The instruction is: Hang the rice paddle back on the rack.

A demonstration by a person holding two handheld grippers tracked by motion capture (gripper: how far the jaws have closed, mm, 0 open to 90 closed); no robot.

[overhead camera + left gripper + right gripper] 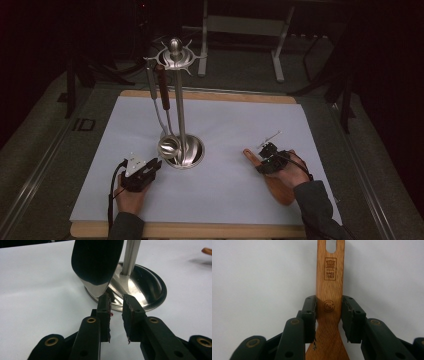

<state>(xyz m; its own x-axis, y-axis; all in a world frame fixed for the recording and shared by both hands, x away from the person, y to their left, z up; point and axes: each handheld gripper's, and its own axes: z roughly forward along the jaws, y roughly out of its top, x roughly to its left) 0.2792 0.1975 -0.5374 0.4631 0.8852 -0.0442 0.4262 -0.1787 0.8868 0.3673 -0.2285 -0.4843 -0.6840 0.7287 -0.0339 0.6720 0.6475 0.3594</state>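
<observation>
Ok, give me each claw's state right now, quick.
Left claw: open, holding nothing, its tips beside the rim of the steel utensil stand's base.
Right claw: jaws flank the wooden spatula handle; cannot tell if they press on it.

Dim room around a lit bench

A white sheet (225, 150) covers most of the wooden bench (200, 230), whose bare edge shows along the near and far sides. Grey carpeted floor (35, 150) surrounds it. Beyond stands a pale metal frame (280, 47) with upright legs, and dark stand legs (70, 85) rise at both sides. The back of the room lies in near darkness, with light falling on the sheet
</observation>
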